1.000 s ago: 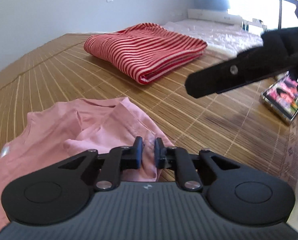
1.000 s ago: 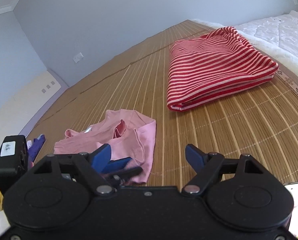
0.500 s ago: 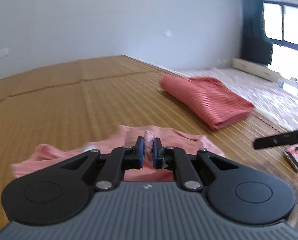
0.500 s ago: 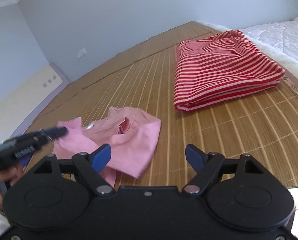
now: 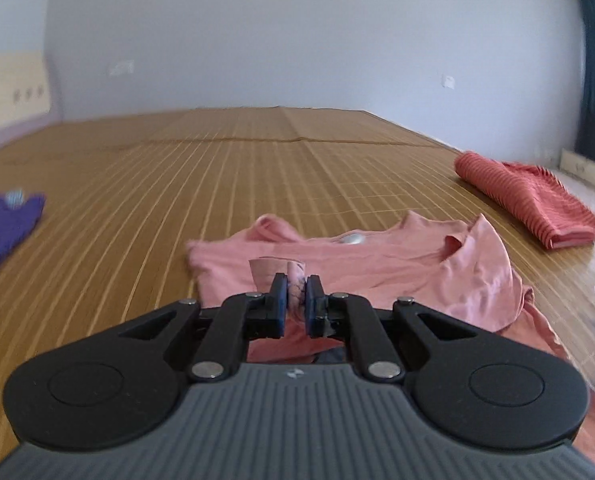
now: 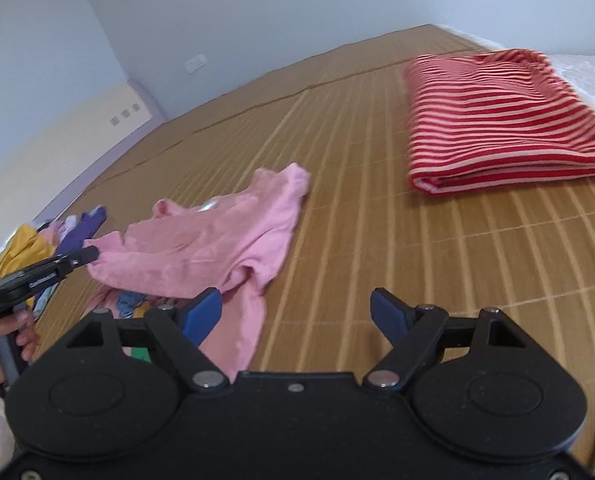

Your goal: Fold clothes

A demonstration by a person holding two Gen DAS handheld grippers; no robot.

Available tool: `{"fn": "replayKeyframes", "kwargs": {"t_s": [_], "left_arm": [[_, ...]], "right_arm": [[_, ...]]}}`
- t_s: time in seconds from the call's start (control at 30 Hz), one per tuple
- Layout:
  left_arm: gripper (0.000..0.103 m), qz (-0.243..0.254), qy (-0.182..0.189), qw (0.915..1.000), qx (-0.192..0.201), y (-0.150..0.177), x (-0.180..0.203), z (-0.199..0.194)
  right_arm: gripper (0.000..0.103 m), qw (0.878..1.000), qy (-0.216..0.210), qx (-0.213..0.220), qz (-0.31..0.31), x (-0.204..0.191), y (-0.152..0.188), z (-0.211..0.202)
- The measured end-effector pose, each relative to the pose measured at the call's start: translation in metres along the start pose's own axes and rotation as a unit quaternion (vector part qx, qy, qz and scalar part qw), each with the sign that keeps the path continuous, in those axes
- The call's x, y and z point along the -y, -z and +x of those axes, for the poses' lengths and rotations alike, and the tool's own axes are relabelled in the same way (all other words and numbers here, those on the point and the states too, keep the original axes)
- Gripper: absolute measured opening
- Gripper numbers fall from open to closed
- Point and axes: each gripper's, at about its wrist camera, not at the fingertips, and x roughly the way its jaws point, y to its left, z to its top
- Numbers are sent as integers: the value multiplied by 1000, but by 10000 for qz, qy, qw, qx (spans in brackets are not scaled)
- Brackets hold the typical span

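Observation:
A pink shirt (image 5: 377, 264) lies crumpled on the bamboo mat (image 5: 217, 184), its near edge pinched in my left gripper (image 5: 296, 300), which is shut on the fabric. In the right wrist view the same pink shirt (image 6: 217, 240) is lifted and stretched at its left corner by the left gripper (image 6: 91, 254), held in a person's hand (image 6: 1, 344). My right gripper (image 6: 295, 312) stands open above the mat beside the shirt's lower hem, nothing between its fingers. A folded red-and-white striped garment (image 6: 505, 120) rests at the right.
A purple garment (image 5: 5, 224) lies at the left of the mat; in the right wrist view a pile of purple and yellow clothes (image 6: 37, 240) sits there. The striped garment (image 5: 529, 200) lies right, near a white quilt (image 6: 593, 76). Walls bound the far side.
My left gripper has pulled the pink shirt's edge to the left and swung its view leftward, spreading the shirt out. The right gripper stayed open, shifting slightly.

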Motion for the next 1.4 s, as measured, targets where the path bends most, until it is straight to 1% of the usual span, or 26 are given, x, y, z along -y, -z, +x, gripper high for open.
{"fn": "replayKeyframes", "kwargs": {"t_s": [0.07, 0.17, 0.2, 0.3, 0.37, 0.43, 0.53, 0.67, 0.73, 0.8, 0.97, 1.1, 1.17, 1.27, 1.3, 1.37, 1.4], "left_arm": [[11, -262, 50, 9996, 44, 2, -11, -1], [11, -325, 131, 9991, 231, -8, -18, -6], [11, -287, 152, 9990, 314, -14, -20, -8], [11, 131, 71, 9982, 587, -42, -19, -7], [11, 373, -13, 9974, 614, -57, -20, -3], [12, 456, -117, 9972, 589, -54, -25, -3], [12, 567, -270, 9966, 537, -48, -33, -2], [13, 377, -323, 9987, -122, -13, -57, 17], [24, 502, -326, 9976, -349, -4, -61, 21], [46, 615, -366, 9969, -336, -6, -63, 17], [56, 897, -465, 9944, -305, -13, -68, 6], [57, 1115, -526, 9920, -284, -19, -73, -2], [58, 1114, -222, 9928, -373, -28, -71, 1], [58, 1329, 188, 9892, -590, -34, -58, 19], [58, 1352, 284, 9883, -653, -32, -53, 23], [58, 1417, 468, 9860, -744, -26, -43, 31], [58, 1453, 498, 9858, -676, -21, -40, 31]], "right_arm": [[83, 9997, -222, 4, -64, -6, 2, 5], [83, 9979, -551, -53, -333, -22, 6, 15], [83, 9967, -632, -78, -502, -30, 8, 19], [83, 9928, -739, -200, -924, -48, 14, 29], [83, 9906, -840, -272, -1048, -55, 16, 34], [83, 9889, -912, -347, -1124, -59, 20, 39], [83, 9878, -845, -456, -1225, -60, 24, 43], [83, 9881, -873, -535, -1148, -57, 25, 46], [83, 9880, -899, -536, -1134, -57, 24, 44], [83, 9880, -908, -515, -1136, -58, 24, 43], [83, 9889, -757, -449, -1196, -59, 22, 43], [82, 9850, -580, -254, -1602, -68, 12, 39], [80, 9797, -432, -117, -1955, -78, 1, 39], [74, 9686, -195, -92, -2477, -94, -19, 47], [72, 9632, -174, -98, -2682, -100, -27, 51], [64, 9535, -163, -131, -3006, -111, -44, 64], [63, 9496, -108, -81, -3132, -115, -52, 73]]}}
